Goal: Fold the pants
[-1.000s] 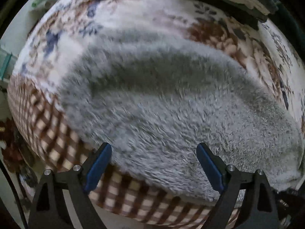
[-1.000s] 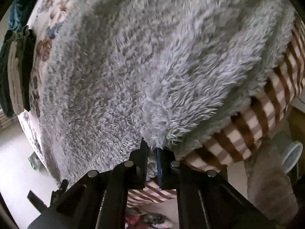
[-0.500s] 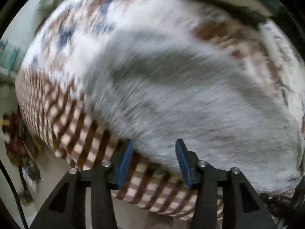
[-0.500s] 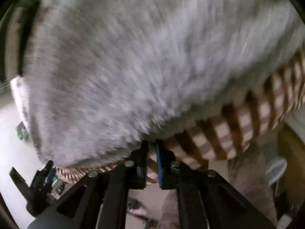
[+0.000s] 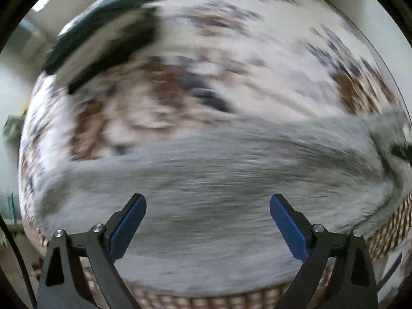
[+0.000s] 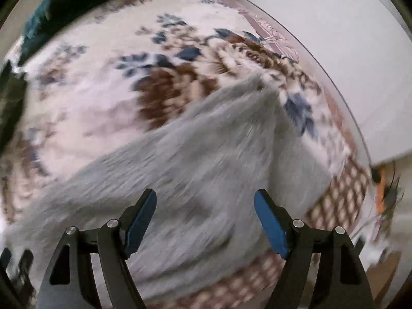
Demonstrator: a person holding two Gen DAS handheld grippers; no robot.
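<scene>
Left wrist: dark folded clothes (image 5: 103,43) beyond grey pants (image 5: 219,180), floral bedspread (image 5: 257,77)

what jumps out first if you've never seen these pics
The fluffy grey pants dominate, sprawled across a floral bedspread with a brown checked border near its edge. In the foreground of each wrist view stand blue-padded jaws: the left gripper and right gripper are both opening above the fabric, pinching nothing.
</scene>
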